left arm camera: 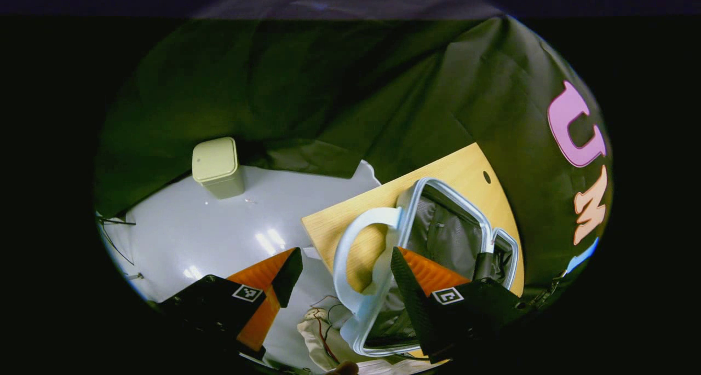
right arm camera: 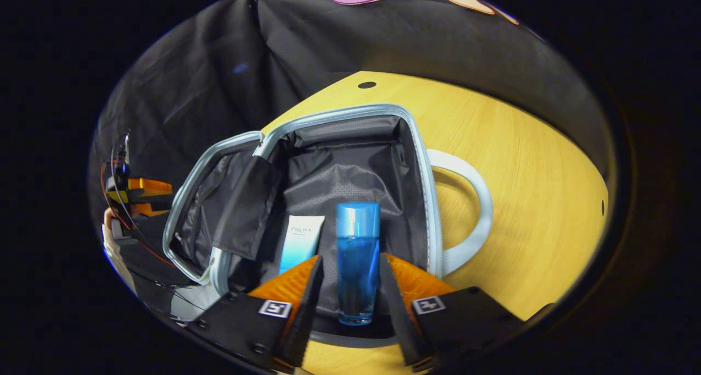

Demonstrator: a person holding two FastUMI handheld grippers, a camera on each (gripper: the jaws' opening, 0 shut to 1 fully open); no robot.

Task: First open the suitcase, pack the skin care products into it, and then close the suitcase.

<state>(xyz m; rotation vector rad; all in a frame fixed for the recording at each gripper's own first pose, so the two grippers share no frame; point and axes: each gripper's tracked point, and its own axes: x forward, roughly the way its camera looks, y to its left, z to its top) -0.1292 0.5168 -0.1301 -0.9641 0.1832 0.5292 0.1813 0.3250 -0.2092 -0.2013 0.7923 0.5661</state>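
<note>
Here, right claw (right arm camera: 350,279) grasps translucent cylindrical bottle (right arm camera: 357,260) over fabric-lined suitcase (right arm camera: 350,161); left claw (left arm camera: 345,268) released.

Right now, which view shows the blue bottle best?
The right gripper view: the blue bottle stands between the right gripper fingers, over the open suitcase. The left gripper view shows the suitcase interior partly blocked by a finger.

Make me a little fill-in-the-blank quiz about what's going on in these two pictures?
1. The suitcase lies ____ on the wooden table.
2. The right gripper has a ____ bottle between its fingers.
3. A white tube lies ____ the suitcase.
4. On the floor stands a lidded pale green ____.

Missing words: open; blue; inside; bin
</note>
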